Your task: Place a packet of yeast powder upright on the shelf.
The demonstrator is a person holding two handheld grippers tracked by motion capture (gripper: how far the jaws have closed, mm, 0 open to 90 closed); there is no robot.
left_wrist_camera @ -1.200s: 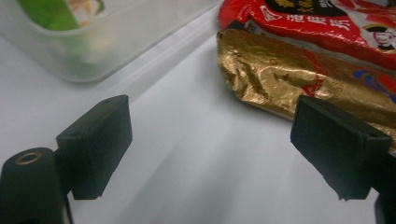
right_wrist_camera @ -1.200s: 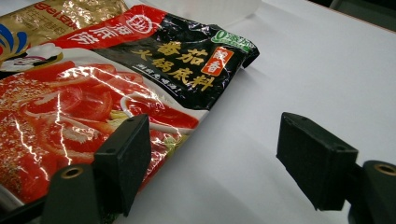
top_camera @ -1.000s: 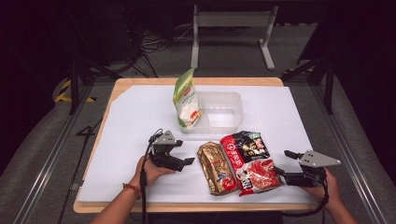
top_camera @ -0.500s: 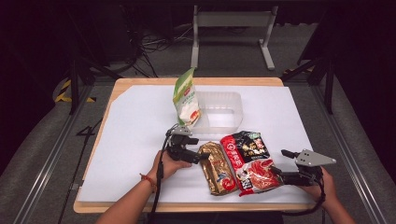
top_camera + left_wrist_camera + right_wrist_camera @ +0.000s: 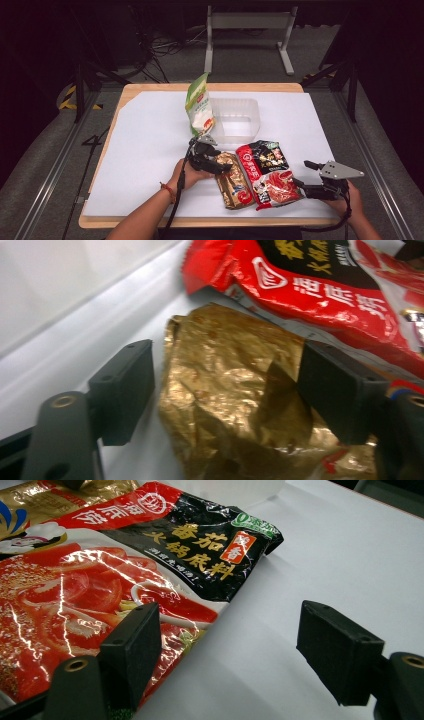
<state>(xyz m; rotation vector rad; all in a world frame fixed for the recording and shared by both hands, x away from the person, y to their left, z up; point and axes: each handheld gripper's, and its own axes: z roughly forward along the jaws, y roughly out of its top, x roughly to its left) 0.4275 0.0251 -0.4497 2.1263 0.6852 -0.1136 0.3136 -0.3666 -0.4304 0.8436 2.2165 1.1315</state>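
A white table point(image 5: 150, 150) holds a clear tub point(image 5: 235, 120) at centre, ready for packets. At 6 o'clock lie a red packet point(image 5: 265, 172) and gold packet point(image 5: 232, 185). The left gripper point(image 5: 225, 169) straddles the gold packet's top edge, jaws just closing, apparently not yet pinching. The right gripper point(image 5: 300, 182) waits open at the red packet's 3 o'clock edge.

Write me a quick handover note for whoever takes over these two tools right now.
Left tool: jaws have just been closing and straddle the top end of the crinkled gold foil packet, not yet clamped.
Right tool: open, at the near right edge of the red-and-black soup base pouch, holding nothing.
Green-and-white pouch leans on the clear plastic tub.
Done: nothing lifted; both packets flat on the white table cover.
Left: probably grip the gold packet and move it, likely to the tub.
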